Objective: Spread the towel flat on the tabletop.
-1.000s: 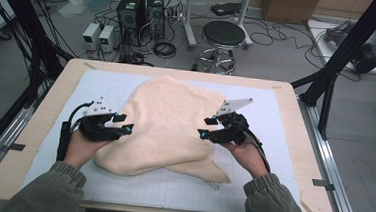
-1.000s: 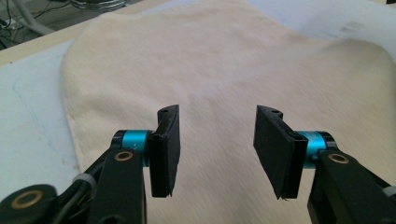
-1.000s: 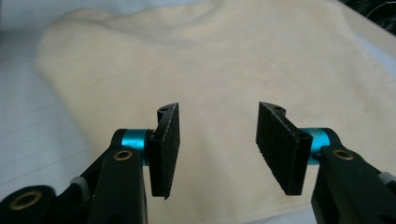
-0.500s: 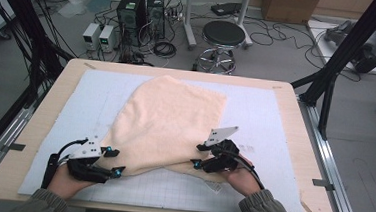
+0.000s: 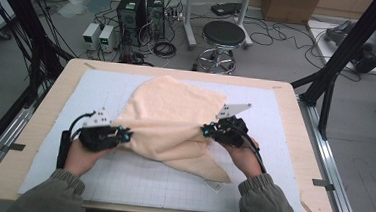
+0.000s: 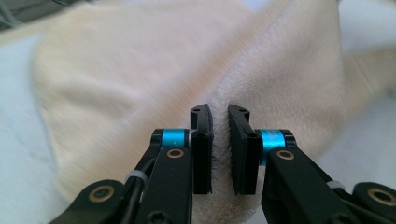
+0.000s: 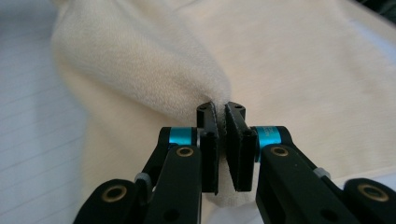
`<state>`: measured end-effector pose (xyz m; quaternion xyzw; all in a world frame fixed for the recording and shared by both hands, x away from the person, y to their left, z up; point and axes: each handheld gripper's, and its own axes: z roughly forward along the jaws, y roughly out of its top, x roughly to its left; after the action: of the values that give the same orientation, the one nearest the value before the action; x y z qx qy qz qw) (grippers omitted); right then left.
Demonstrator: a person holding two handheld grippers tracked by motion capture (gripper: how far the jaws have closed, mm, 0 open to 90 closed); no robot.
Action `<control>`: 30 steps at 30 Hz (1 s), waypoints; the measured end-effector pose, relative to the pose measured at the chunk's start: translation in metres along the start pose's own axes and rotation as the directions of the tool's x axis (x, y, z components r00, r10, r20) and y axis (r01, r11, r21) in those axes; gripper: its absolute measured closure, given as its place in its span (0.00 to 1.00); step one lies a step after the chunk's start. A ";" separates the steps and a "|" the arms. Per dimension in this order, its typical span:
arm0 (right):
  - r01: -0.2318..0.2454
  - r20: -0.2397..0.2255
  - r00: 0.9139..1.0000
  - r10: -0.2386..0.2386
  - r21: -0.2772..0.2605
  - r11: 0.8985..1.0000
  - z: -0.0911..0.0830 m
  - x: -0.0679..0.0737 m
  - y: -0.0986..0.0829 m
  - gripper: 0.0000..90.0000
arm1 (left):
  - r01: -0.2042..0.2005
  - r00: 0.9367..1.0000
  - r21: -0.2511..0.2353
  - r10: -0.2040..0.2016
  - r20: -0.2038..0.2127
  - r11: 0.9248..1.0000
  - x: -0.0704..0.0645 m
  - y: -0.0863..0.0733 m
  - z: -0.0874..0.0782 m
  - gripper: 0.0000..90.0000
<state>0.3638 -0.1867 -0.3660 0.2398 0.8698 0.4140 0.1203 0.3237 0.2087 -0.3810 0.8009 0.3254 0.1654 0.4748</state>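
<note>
1. The cream towel (image 5: 170,120) is lying bunched mid-table on the white gridded mat (image 5: 135,180), a fold stretching taut between both grippers — the high view is showing this span.
2. The left gripper (image 6: 219,140) is pinching a fold, jaws nearly closed.
3. The right gripper (image 7: 220,140) is clamping another fold — its pile is showing close-up.

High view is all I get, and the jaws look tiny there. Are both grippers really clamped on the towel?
Observer: Yes. In the left gripper view, the left gripper pinches a fold of the towel between nearly closed jaws.
Operator: And the right one?
Observer: In the right gripper view, the right gripper is shut on a bunched edge of it, cloth filling the slit between the jaws.
Operator: How deep is that bite?
Observer: Cloth runs the whole length of the jaws and shows below them too.
</note>
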 end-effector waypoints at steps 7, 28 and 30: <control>-0.126 0.110 0.987 0.117 0.070 0.990 0.032 -0.048 -0.005 0.94 | 0.055 0.994 0.072 -0.048 -0.098 0.996 0.027 0.016 0.050 0.85; 0.017 -0.019 1.000 -0.017 -0.014 1.000 -0.016 0.001 -0.009 0.66 | -0.022 0.999 0.010 0.023 -0.025 1.000 -0.002 -0.022 -0.014 0.57; 0.038 -0.034 0.999 -0.039 -0.012 0.999 -0.016 0.011 -0.014 0.65 | -0.034 0.999 0.029 0.034 -0.008 0.999 -0.007 -0.031 -0.010 0.59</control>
<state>0.3435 -0.1995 -0.3666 0.2152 0.8739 0.4206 0.1147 0.3016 0.2213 -0.4030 0.8124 0.3160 0.1721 0.4589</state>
